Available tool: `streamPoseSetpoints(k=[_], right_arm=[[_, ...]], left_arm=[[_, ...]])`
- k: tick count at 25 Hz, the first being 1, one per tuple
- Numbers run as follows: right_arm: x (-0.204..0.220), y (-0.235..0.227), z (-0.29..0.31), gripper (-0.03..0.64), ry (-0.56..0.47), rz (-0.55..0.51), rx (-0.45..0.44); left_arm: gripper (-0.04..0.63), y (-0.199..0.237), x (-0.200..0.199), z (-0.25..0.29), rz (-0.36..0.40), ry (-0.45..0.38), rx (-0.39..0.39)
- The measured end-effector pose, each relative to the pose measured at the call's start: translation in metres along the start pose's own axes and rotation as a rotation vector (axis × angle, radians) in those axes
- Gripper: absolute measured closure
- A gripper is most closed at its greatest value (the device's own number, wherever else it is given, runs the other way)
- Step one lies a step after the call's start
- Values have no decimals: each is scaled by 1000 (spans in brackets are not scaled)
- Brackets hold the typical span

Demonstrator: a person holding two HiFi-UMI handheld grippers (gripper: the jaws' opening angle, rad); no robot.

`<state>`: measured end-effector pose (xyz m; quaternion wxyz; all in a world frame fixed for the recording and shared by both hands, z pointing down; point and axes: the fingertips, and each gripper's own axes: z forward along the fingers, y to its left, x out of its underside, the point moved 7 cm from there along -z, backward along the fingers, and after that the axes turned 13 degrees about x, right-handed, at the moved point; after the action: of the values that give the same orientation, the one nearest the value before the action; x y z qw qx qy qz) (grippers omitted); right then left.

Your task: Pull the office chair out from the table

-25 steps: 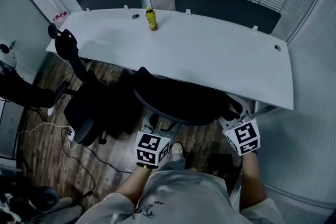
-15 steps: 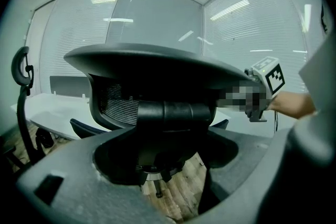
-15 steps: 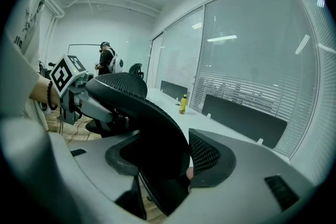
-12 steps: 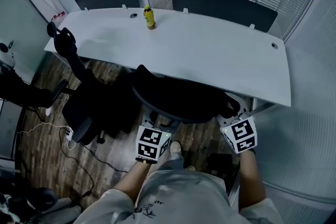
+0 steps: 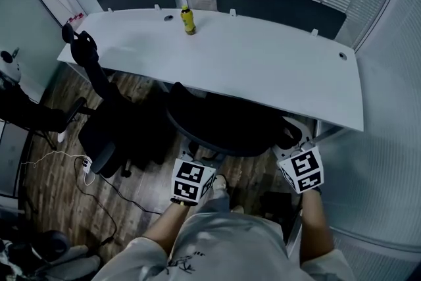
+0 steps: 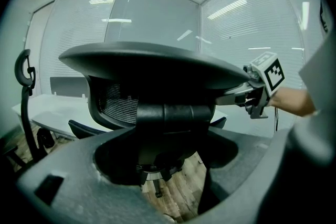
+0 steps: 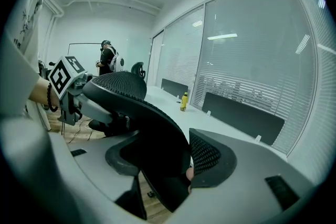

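Note:
The black office chair (image 5: 223,125) stands tucked under the white table (image 5: 263,62), with its curved mesh back toward me. My left gripper (image 5: 189,161) is at the back's left edge and my right gripper (image 5: 293,149) is at its right edge. In the left gripper view the chair back (image 6: 152,68) fills the space over and between the jaws of the left gripper (image 6: 168,139). In the right gripper view the back's edge (image 7: 157,134) runs between the jaws of the right gripper (image 7: 163,160), which are closed against it. The fingertips are hidden behind the chair.
A second black chair (image 5: 105,135) with a headrest (image 5: 82,49) stands close on the left. A yellow bottle (image 5: 188,20) is on the table's far side. A power strip (image 5: 87,168) and cables lie on the wood floor. Glass walls close off the right side. A person (image 7: 107,57) stands far off.
Both grippers have edged slightly forward onto the chair back. The chair sits in the same place under the table.

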<state>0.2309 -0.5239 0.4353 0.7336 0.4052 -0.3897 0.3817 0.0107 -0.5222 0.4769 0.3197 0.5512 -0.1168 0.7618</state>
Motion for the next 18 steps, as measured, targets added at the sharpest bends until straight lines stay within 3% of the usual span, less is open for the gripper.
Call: streamPoseSetpoints(k=[18], right_arm=[[14, 41, -69, 410, 7, 12, -30]], left_arm=[[265, -55, 31, -54, -18, 0, -4]])
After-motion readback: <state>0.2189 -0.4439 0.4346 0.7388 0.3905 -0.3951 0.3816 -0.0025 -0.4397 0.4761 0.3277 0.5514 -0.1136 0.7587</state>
